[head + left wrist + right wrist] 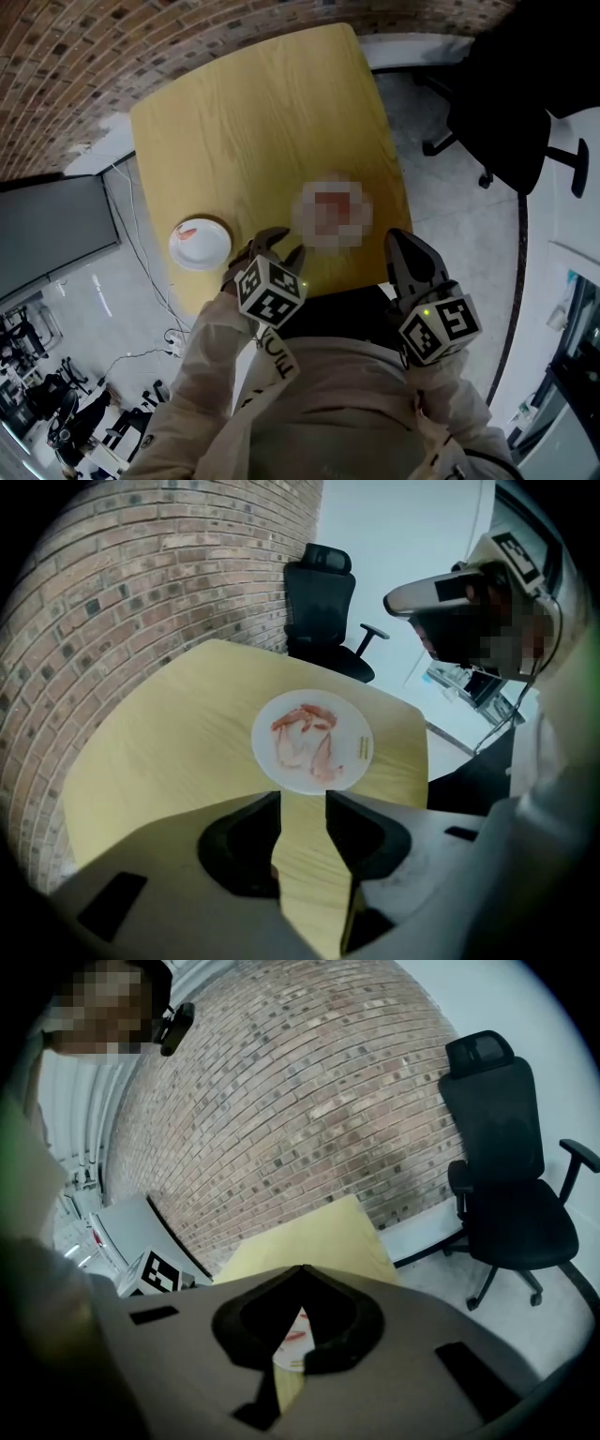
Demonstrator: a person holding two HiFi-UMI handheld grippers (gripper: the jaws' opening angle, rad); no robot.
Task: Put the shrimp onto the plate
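A yellow wooden table point(253, 122) fills the middle, with a brick wall point(94, 56) beyond its far edge and a black office chair point(511, 103) on the pale floor to the right. Near the table's left edge sits a small white plate point(217, 253) with one orange shrimp point(187, 232) on it. The left gripper point(275, 246) hangs just beside that plate over the near edge, jaws apart with bare wood between them. The right gripper point(403, 242) hangs over the near right corner – its dark jaws look drawn together. Both marker cubes face up, and pale sleeves point(216, 366) run down from them.
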